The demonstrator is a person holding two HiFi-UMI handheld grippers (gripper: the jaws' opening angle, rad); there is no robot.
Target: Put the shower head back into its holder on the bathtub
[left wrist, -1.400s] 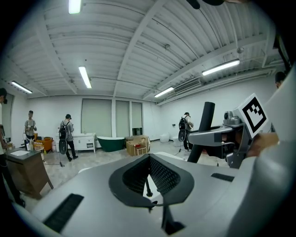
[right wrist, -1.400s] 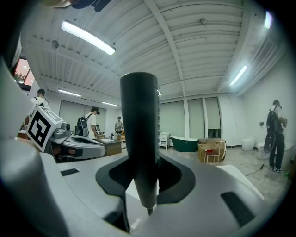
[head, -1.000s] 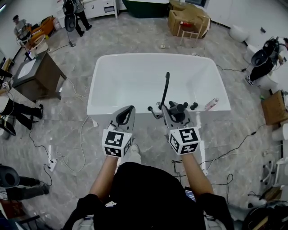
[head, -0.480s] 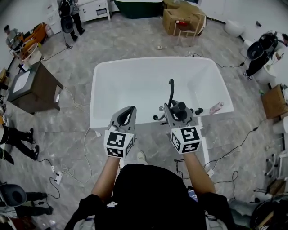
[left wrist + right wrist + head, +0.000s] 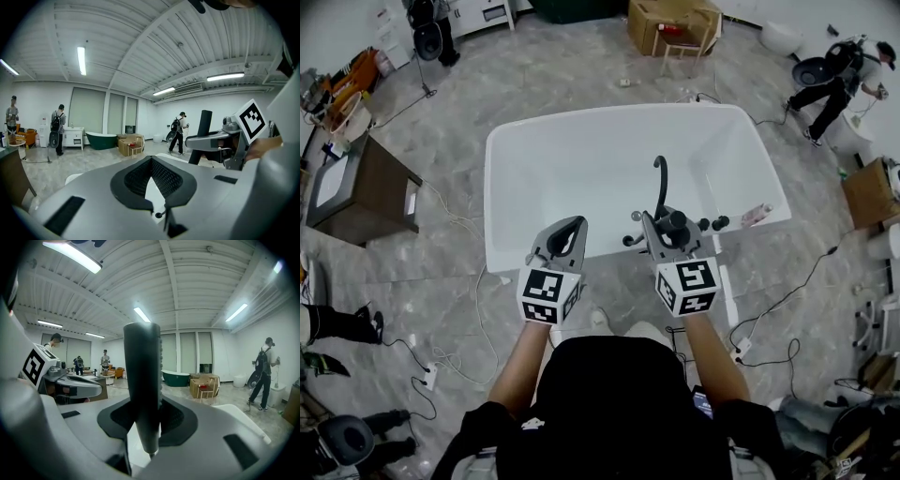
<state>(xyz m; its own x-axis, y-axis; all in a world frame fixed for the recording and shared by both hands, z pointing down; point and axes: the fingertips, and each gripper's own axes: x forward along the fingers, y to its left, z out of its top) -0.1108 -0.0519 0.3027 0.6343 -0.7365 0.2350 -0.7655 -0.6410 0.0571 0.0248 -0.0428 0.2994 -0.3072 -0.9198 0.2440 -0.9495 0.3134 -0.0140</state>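
The white bathtub (image 5: 499,178) lies right in front of me. On its near rim stand a black curved faucet spout (image 5: 660,180) and black knobs (image 5: 712,223). My right gripper (image 5: 659,225) hangs over that rim beside the faucet, shut on the black shower head (image 5: 674,223). In the right gripper view the shower head's handle (image 5: 142,380) stands upright between the pads. My left gripper (image 5: 574,226) hovers over the near rim to the left, shut, with nothing in it; its pads (image 5: 136,176) frame only the white tub. I cannot make out the holder.
A pink-and-white bottle (image 5: 757,214) lies on the tub rim at the right. A wooden cabinet (image 5: 358,183) stands at the left and cardboard boxes (image 5: 661,21) beyond the tub. Cables (image 5: 478,314) trail on the floor. A person (image 5: 830,70) bends down at the far right.
Both grippers have moved forward over the tub's near rim, and the tub sits closer in the head view. The right one has kept its hold on the shower head.
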